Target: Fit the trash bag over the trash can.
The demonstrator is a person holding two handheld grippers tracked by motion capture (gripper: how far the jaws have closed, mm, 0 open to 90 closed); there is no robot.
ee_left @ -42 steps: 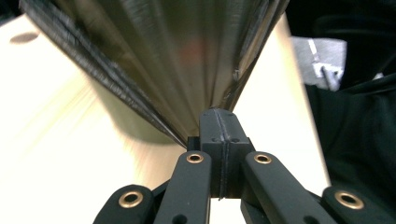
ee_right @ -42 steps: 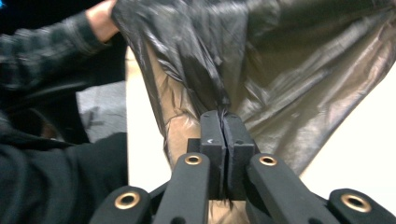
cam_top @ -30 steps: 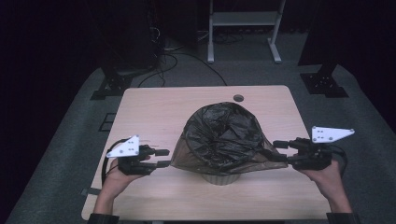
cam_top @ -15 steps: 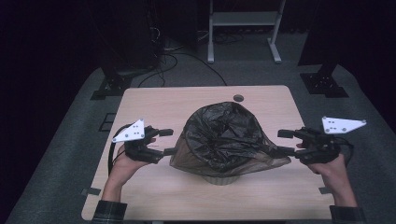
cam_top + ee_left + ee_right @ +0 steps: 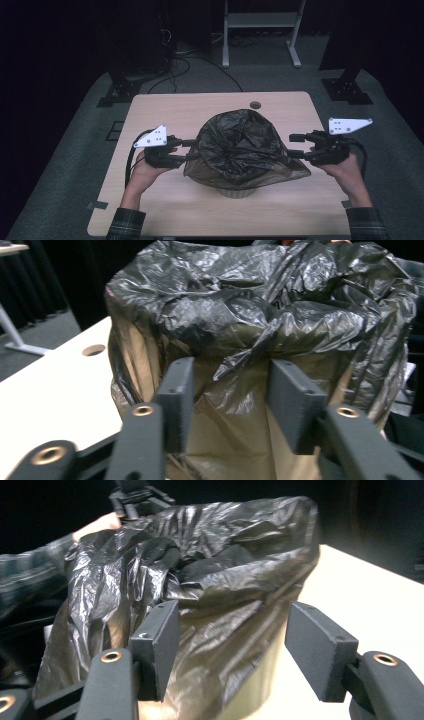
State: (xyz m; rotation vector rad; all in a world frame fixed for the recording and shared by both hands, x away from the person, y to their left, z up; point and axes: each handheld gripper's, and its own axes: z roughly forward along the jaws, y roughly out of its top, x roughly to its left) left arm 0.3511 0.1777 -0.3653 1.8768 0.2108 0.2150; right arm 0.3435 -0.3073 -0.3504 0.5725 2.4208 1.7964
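In the high view, a black bin bag (image 5: 240, 150) drapes over a small pale bin (image 5: 239, 191) near the middle of the wooden tabletop (image 5: 165, 205). The left gripper (image 5: 189, 150) comes in level at the bag's left edge, the right gripper (image 5: 296, 146) at its right edge, where the film is drawn out into a point. In the left gripper view, the jaws stand apart, having just been closing, with bag film bulging between them; whether the pads press it I cannot tell. In the right gripper view, the jaws are spread, having just narrowed slightly; the bag lies against the left pad while the right pad stands free over bare tabletop.
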